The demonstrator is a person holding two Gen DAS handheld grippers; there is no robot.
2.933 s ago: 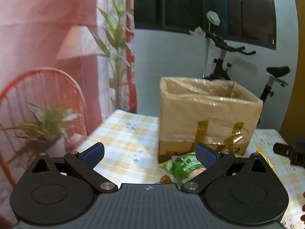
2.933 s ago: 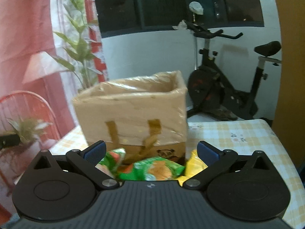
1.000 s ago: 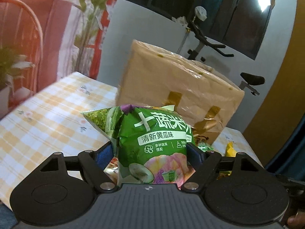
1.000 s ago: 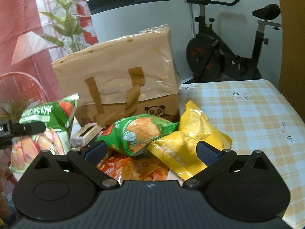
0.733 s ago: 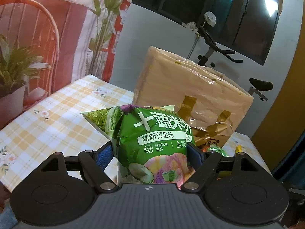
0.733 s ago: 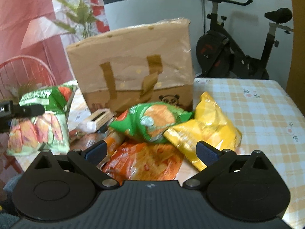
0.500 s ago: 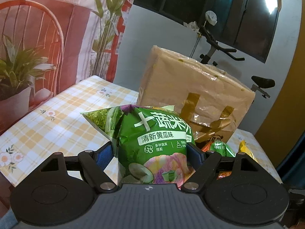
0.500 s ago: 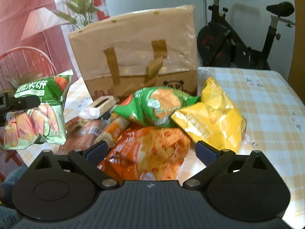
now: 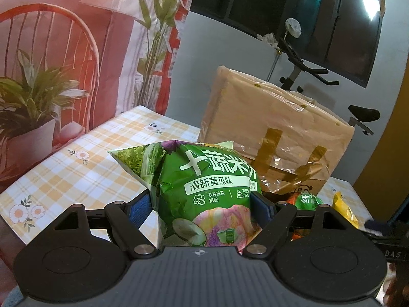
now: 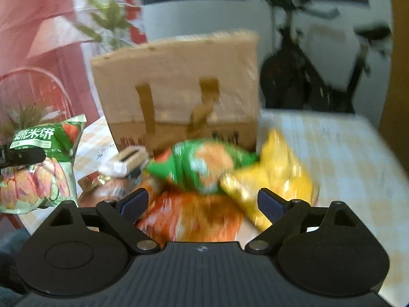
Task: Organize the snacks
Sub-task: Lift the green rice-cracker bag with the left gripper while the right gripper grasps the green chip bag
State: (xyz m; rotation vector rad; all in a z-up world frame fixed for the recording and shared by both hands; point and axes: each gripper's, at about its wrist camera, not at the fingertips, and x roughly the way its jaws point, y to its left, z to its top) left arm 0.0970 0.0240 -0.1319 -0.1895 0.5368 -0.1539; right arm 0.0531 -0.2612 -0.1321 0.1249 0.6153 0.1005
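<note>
we see the worktop, covered in a yellow checked cloth with flower prints, filling the lower half of both views. at centre frame stands the cardboard box, brown tape strips on its front face; in the left wrist view it sits right of centre. behind it, at upper right, we note an exercise bike, blurred in the right wrist view. a potted plant occupies the left edge of the left wrist view.

in front of the box lies the snack pile: an orange bag at lower centre, a yellow bag to its right, a green-and-orange bag resting on both, and a small white packet to the left, touching the pile.

the left tongs are clamped on the green cucumber-flavour bag; both blue pads press its sides and it stands upright at centre frame, clear of the worktop. in the right wrist view the same bag appears at the left edge.

the right tongs are closing, pads apart, pressing on nothing; the orange bag shows between them.
</note>
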